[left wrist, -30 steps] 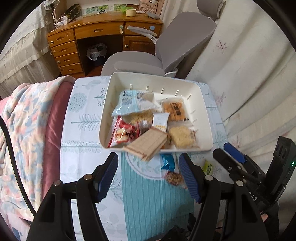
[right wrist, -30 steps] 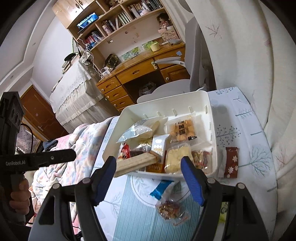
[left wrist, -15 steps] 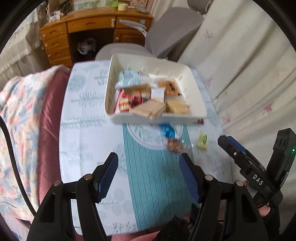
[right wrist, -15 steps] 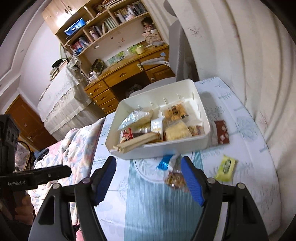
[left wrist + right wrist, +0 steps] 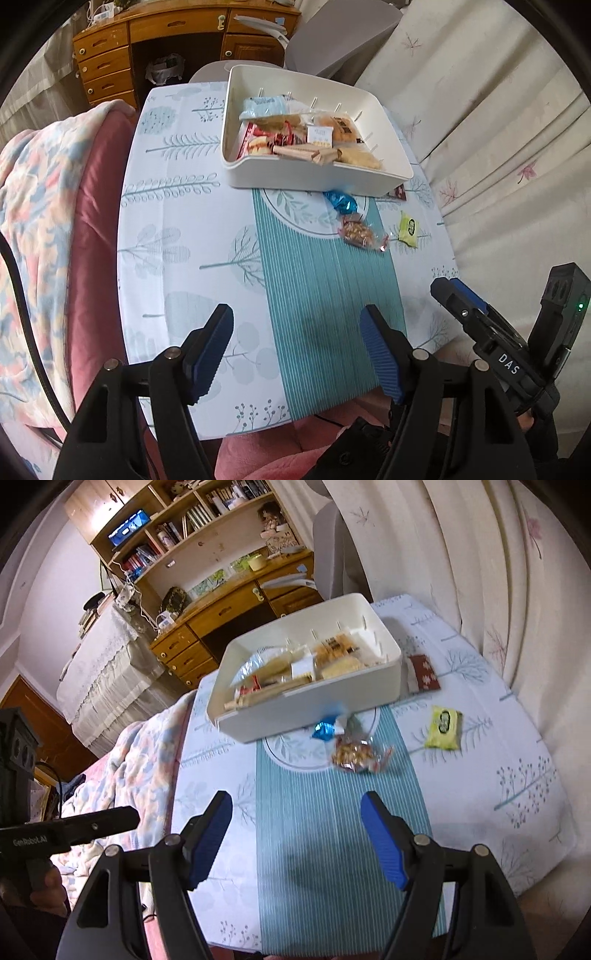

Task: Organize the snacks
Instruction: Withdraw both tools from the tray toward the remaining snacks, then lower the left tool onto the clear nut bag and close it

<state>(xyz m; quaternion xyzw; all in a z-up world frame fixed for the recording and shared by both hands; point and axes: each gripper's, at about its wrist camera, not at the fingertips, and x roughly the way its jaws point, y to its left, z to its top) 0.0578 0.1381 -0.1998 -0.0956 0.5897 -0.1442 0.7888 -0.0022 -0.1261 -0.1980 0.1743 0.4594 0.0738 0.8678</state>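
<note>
A white bin [image 5: 314, 177] [image 5: 314, 705] holding several snack packets stands at the far side of the table. In front of it lie a blue wrapped candy [image 5: 341, 201] [image 5: 325, 729], a clear nut packet [image 5: 356, 232] [image 5: 352, 757] and a yellow-green packet [image 5: 409, 229] [image 5: 443, 727]. A dark red packet [image 5: 424, 672] lies right of the bin. My left gripper [image 5: 297, 354] and right gripper [image 5: 295, 836] are both open and empty, near the table's front edge. The right gripper also shows in the left wrist view [image 5: 458, 295].
The table has a white tree-print cloth [image 5: 184, 229] with a teal striped panel [image 5: 332, 830]. A floral blanket over a pink seat [image 5: 44, 206] lies to the left. A grey chair [image 5: 332, 37] and a wooden desk [image 5: 229, 605] stand behind; a curtain [image 5: 480, 572] hangs right.
Both grippers have pulled back from the bin toward the table's front edge, still open and empty. The bin and loose snacks have stayed in place.
</note>
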